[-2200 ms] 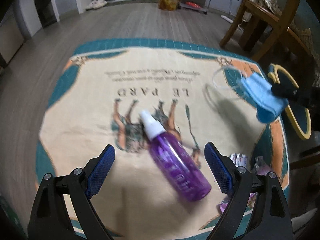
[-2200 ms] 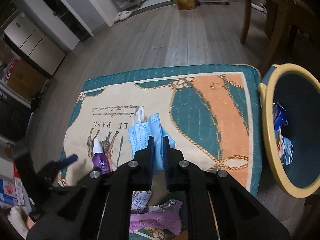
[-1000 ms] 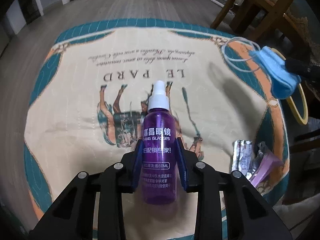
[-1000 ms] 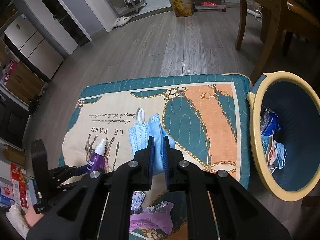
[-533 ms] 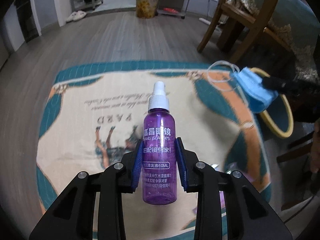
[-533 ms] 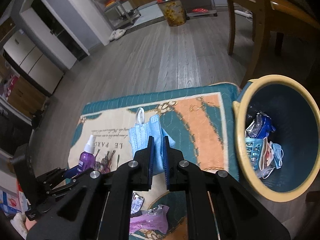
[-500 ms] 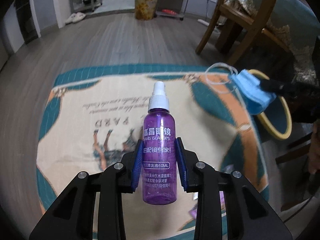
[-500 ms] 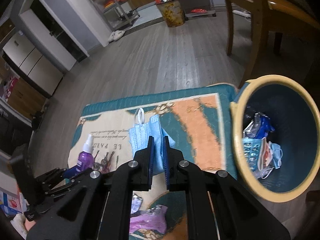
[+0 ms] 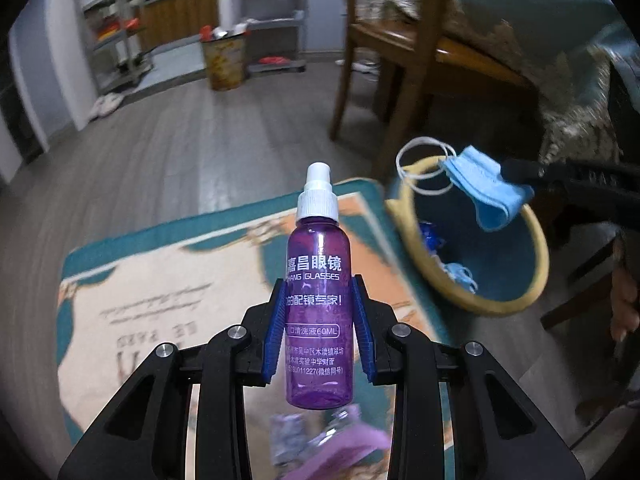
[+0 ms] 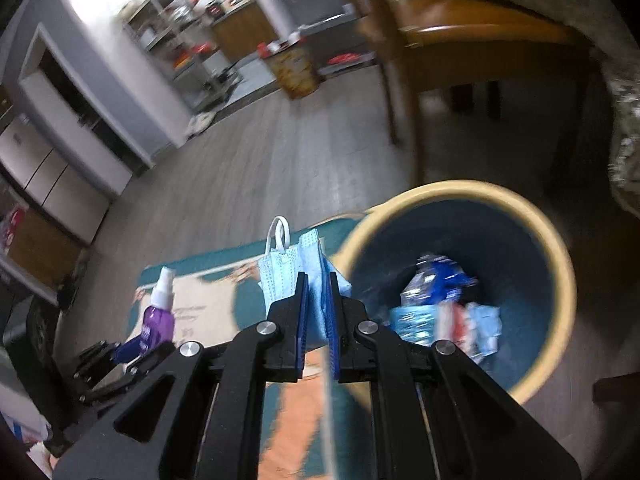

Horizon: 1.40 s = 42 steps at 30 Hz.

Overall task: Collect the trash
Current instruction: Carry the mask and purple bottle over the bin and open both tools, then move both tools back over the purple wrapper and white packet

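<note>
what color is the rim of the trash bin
Yellow, around a dark teal inside; the bin shows best in the right wrist view.

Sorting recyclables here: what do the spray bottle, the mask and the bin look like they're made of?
Spray bottle: translucent purple plastic, glossy, with an opaque white ribbed cap. Face mask: soft pleated light-blue fabric, probably nonwoven, matte. Trash bin: likely plastic, dark blue walls, smooth yellow rim.

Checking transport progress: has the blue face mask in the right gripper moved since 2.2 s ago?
Yes. The blue face mask, clamped in the right gripper, went from over the rug to the trash bin's rim, in the left wrist view.
</note>
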Each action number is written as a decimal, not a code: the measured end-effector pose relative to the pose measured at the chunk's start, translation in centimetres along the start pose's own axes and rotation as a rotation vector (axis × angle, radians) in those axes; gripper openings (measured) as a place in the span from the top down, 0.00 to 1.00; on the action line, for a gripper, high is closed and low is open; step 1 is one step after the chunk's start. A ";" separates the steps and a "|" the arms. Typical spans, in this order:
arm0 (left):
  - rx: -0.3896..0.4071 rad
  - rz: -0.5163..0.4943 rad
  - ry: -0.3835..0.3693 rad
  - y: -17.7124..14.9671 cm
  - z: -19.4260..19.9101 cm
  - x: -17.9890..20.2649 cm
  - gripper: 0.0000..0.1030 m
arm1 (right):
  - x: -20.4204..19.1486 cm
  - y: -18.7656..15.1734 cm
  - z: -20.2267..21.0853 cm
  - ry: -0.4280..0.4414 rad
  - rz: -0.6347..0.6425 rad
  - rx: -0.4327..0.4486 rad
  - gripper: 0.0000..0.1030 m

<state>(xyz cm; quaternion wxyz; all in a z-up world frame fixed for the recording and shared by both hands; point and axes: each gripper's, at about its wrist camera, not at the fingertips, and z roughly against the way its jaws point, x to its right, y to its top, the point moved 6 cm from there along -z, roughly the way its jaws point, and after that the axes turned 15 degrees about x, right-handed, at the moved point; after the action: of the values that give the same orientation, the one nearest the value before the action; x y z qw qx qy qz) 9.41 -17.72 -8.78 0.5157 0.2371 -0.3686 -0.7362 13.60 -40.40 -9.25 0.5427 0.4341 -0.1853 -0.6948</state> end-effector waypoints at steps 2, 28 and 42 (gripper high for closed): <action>0.000 -0.022 -0.030 0.2 -0.6 2.1 0.67 | 2.0 0.6 0.3 -0.043 0.007 0.020 0.92; -0.041 -0.123 -0.228 2.0 -7.3 14.4 0.39 | 13.9 -0.7 -0.4 -0.240 -0.315 0.001 0.66; 0.003 -0.131 -0.136 2.0 1.2 7.5 0.39 | 7.6 -0.1 0.8 -0.191 -0.164 -0.016 0.52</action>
<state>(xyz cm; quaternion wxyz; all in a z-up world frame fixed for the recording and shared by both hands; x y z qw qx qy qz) 7.02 -24.80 -6.29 0.4398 0.2111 -0.3875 -0.7822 12.64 -47.53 -11.94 0.4675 0.3751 -0.1944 -0.7765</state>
